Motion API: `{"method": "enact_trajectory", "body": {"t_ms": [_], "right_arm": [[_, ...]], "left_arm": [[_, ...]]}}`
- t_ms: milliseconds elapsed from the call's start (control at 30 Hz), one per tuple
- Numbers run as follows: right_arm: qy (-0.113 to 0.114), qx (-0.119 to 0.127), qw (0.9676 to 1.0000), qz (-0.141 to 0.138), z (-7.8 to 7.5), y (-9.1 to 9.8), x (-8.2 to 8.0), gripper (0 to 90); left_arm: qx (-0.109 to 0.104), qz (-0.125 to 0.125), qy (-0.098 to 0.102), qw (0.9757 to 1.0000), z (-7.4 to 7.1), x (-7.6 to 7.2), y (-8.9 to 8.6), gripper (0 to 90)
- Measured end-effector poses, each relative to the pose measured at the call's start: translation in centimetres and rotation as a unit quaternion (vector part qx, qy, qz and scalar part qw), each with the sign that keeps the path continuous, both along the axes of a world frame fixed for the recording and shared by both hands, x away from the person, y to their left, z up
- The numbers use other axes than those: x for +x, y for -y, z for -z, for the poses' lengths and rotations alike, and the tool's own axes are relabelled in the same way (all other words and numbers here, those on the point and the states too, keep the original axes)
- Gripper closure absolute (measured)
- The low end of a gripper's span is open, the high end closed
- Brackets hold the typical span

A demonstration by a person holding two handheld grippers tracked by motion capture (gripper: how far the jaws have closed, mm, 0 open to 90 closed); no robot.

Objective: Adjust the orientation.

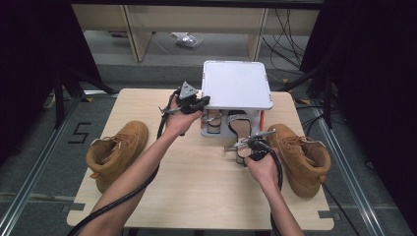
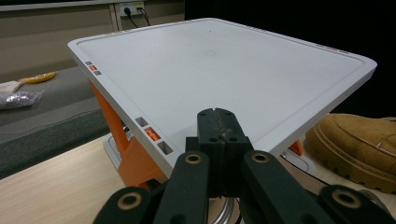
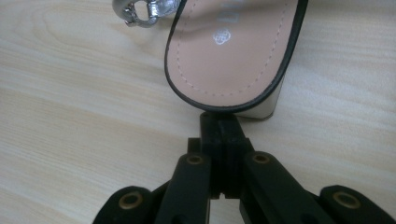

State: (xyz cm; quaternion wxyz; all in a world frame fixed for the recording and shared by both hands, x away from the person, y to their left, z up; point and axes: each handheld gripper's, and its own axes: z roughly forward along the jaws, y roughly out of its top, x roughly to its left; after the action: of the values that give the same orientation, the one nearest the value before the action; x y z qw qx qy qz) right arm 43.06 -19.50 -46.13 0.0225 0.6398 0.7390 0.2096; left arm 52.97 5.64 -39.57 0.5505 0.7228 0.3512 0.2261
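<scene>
A white shoe rack (image 1: 237, 83) stands at the table's far middle, and two sandals (image 1: 240, 127) lie on its lower shelf. My left gripper (image 1: 202, 102) is shut and empty, held at the rack's near left corner. In the left gripper view its jaws (image 2: 217, 115) meet in front of the rack's white top plate (image 2: 219, 60). My right gripper (image 1: 239, 149) is shut at the heel of the right sandal. In the right gripper view its closed tips (image 3: 219, 120) reach the black rim of that sandal's pink insole (image 3: 229, 51); whether they touch it I cannot tell.
One tan boot (image 1: 115, 151) lies at the table's left and another tan boot (image 1: 301, 157) at its right, close to my right hand. The rack has orange supports (image 2: 133, 158). A silver buckle (image 3: 144, 10) lies beside the sandal. Cables trail from both grippers.
</scene>
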Motion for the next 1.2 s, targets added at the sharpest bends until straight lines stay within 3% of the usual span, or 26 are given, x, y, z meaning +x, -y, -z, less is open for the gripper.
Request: {"method": "enact_trajectory", "body": {"t_ms": [100,433,467,500,533,600,667,700,767,1200], "right_arm": [[0.005,0.006,0.9999,-0.007,-0.1,0.0,0.4,90.0],[0.02,0.022,0.9995,0.011,-0.6,-0.3,1.8,90.0],[0.032,0.017,0.9993,0.012,-0.6,-0.3,1.9,90.0],[0.024,0.017,0.9995,0.009,-0.8,-0.2,2.1,90.0],[0.03,0.021,0.9989,0.027,-0.9,-0.5,2.2,90.0],[0.038,0.017,0.999,0.015,-1.1,-0.4,2.6,90.0],[0.048,0.015,0.9985,0.021,-1.2,-0.6,2.8,90.0],[0.043,0.017,0.9988,0.017,-1.3,-0.5,3.0,90.0],[0.049,0.019,0.9981,0.032,-1.4,-0.9,3.3,90.0],[0.08,0.008,0.996,0.038,-1.5,-0.7,4.9,90.0]], "left_arm": [[0.001,0.001,-0.001,1.0,0.0,0.0,0.0,90.0],[0.002,0.003,-0.003,1.0,-0.1,0.1,0.0,89.9],[0.002,0.003,-0.003,1.0,-0.1,0.1,0.0,89.9],[0.002,0.003,-0.003,1.0,-0.1,0.1,0.0,89.9],[0.002,0.003,-0.003,1.0,-0.1,0.1,0.0,89.9],[0.003,0.003,-0.002,1.0,-0.1,0.1,0.0,89.9],[0.002,0.004,-0.003,1.0,-0.1,0.1,0.0,89.9],[0.002,0.005,-0.003,1.0,-0.1,0.1,0.0,89.9],[0.003,0.006,-0.002,1.0,-0.1,0.0,0.0,89.9],[0.003,0.008,0.001,1.0,0.0,0.0,0.0,90.0]]}}
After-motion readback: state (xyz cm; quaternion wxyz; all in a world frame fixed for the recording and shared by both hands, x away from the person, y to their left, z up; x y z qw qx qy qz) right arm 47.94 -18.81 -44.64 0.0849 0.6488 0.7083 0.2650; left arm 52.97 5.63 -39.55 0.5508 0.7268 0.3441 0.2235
